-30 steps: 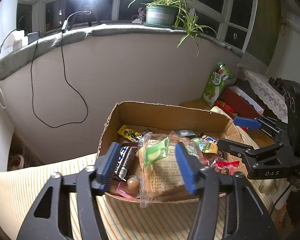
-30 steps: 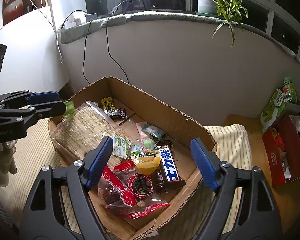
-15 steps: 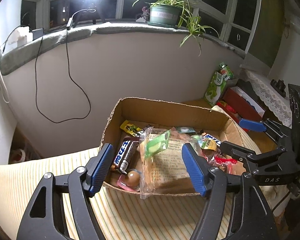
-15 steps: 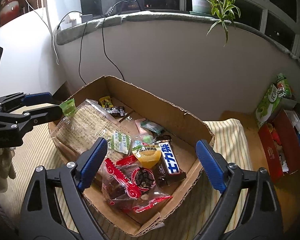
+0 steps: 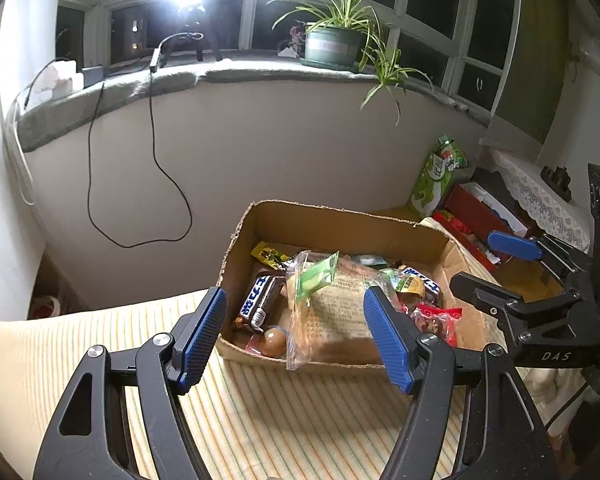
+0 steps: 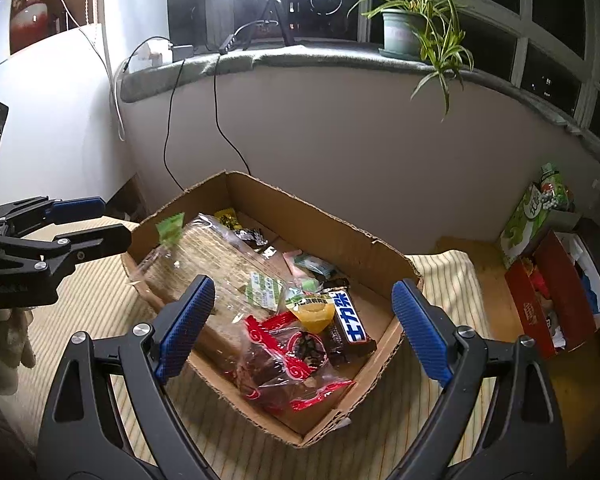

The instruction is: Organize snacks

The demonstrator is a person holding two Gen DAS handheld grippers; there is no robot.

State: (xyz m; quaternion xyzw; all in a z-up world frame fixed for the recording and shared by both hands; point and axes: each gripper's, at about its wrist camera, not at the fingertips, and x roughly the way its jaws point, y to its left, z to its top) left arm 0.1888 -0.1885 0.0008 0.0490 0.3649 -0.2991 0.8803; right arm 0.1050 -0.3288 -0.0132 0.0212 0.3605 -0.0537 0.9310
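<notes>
Snacks in the box, both tongs empty

Cardboard box [image 6: 332, 220] sits on the striped cloth [image 5: 100, 344], and everything I name lies relative to it. My left gripper [image 5: 296, 340] hangs just off its near rim, pads spread apart, nothing between them but air; its jaws have just been opening. My right gripper [image 6: 304, 328] hovers above the box's near corner, jaws wide and likewise just opened further, holding nothing.

Inside the box, the big clear bag of crackers [image 6: 220, 268] lies along the left wall, its green-tipped end [image 6: 171, 229] poking above the rim. The red-and-clear packet [image 6: 292, 364] fills the near corner, with an orange jelly cup [image 6: 314, 314] and a dark bar with blue-and-white lettering [image 6: 350, 324] just beside it. A second such bar [image 5: 260, 296] lies at the opposite side, next to a small brown round sweet [image 5: 274, 342], I think; the glare makes it hard to be sure. Small wrapped candies [image 6: 236, 224] rest at the far end.

Beyond the box, by the wall, stand a green bag [image 6: 536, 216] and a red carton [image 6: 556, 296]. A potted plant [image 5: 332, 40] sits on the sill above.
</notes>
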